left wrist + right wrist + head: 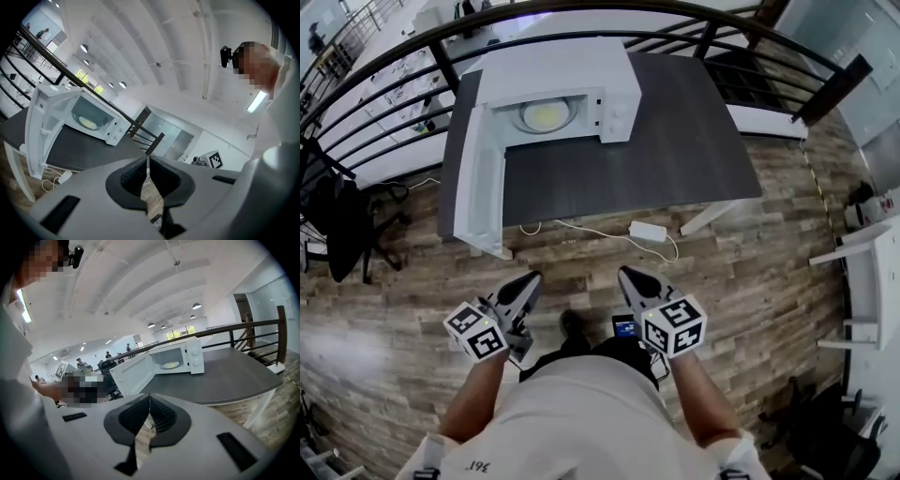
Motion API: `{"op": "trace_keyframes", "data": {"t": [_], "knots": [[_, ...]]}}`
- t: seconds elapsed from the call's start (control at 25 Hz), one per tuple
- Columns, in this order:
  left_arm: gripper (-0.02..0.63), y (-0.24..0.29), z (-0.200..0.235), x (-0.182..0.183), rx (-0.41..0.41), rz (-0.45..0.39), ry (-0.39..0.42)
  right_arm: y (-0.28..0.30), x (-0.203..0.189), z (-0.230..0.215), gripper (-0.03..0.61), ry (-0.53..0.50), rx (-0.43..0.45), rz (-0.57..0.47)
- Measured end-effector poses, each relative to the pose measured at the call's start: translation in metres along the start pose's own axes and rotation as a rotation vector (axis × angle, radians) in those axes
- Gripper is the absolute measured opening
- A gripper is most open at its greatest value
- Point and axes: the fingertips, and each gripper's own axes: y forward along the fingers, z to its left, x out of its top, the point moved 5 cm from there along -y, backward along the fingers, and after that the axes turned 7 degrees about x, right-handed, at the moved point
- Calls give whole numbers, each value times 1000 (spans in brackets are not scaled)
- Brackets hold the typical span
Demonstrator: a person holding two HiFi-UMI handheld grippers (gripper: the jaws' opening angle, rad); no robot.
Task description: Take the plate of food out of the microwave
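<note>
A white microwave (558, 89) stands at the back of a dark grey table (675, 150), its door (478, 187) swung wide open to the left. Inside lies the plate of food (546, 115), pale and round. My left gripper (528, 281) and right gripper (630, 275) hang side by side over the wooden floor, well short of the table's front edge, both shut and holding nothing. The left gripper view shows the microwave (84, 117) and plate (87, 123) far beyond the shut left gripper (147, 159). The right gripper view shows the microwave (178, 359) and plate (171, 365) past the shut right gripper (149, 397).
A dark curved railing (581, 19) runs behind the table. A white power adapter (647, 230) with its cable lies on the floor under the table's front edge. A black chair (342, 220) stands at the left, a white shelf unit (872, 281) at the right.
</note>
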Motion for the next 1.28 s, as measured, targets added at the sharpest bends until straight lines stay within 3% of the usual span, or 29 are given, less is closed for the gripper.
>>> {"op": "trace_keyframes", "data": {"t": [0.28, 0.56, 1.0, 1.28], "knots": [[5, 20, 28, 20, 12, -11, -27, 41, 22, -15, -11, -25, 24, 22], [5, 67, 51, 42, 67, -70, -55, 91, 52, -68, -11, -72, 114, 74], [37, 169, 86, 79, 203, -149, -99, 173, 121, -170, -9, -426, 180, 182], [37, 188, 117, 88, 244, -151, -115, 228, 126, -191, -9, -498, 213, 240]]}}
